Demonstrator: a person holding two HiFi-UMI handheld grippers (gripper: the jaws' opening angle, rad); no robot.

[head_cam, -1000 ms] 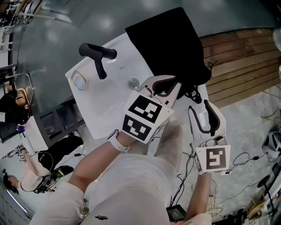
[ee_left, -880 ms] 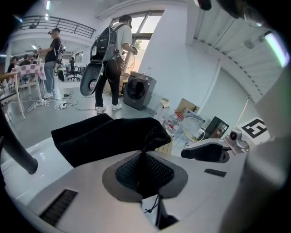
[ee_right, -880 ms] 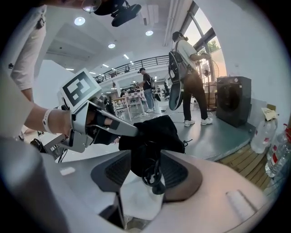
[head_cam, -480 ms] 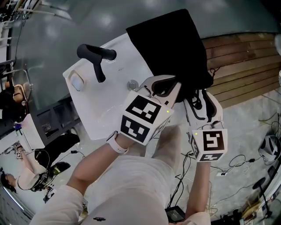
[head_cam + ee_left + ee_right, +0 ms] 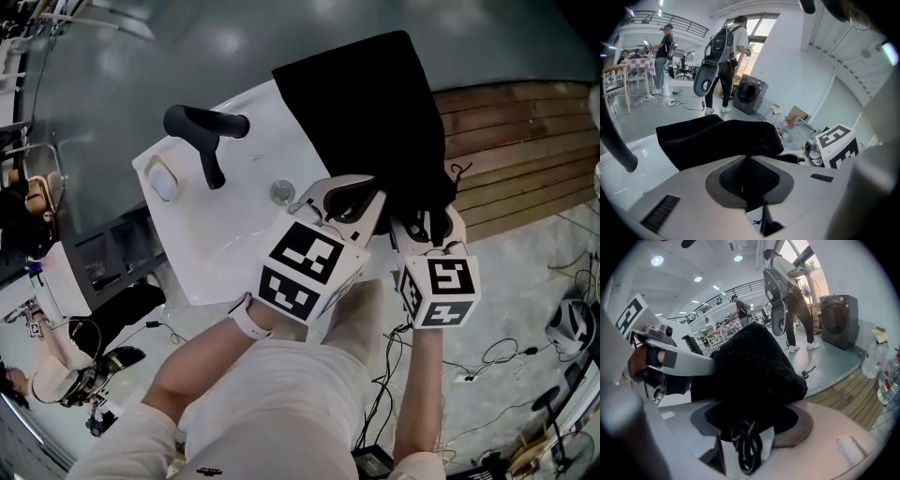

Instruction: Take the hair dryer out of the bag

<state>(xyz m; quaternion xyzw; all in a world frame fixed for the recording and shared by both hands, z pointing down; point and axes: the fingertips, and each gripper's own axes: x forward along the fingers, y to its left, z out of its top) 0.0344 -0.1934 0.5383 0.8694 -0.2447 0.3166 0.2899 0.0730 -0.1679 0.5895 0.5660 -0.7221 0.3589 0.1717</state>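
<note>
The left tongs (image 5: 749, 159) clamp the black bag's (image 5: 366, 103) edge at mid-frame, while the right tongs (image 5: 751, 425), just opening, stand wide around a coiled black cord (image 5: 747, 446).

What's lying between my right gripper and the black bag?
A looped black cord lies between the right gripper's jaws, which have just been opening, just short of the black bag's mouth; the right gripper view shows it.

Person in pale cream short-sleeved top (image 5: 272, 403), white wristband (image 5: 246, 317). Beyond the wristband, white left tool (image 5: 361, 189) and white right tool (image 5: 428, 223) each carry a cube (image 5: 309, 267) of black-and-white square markers.
</note>
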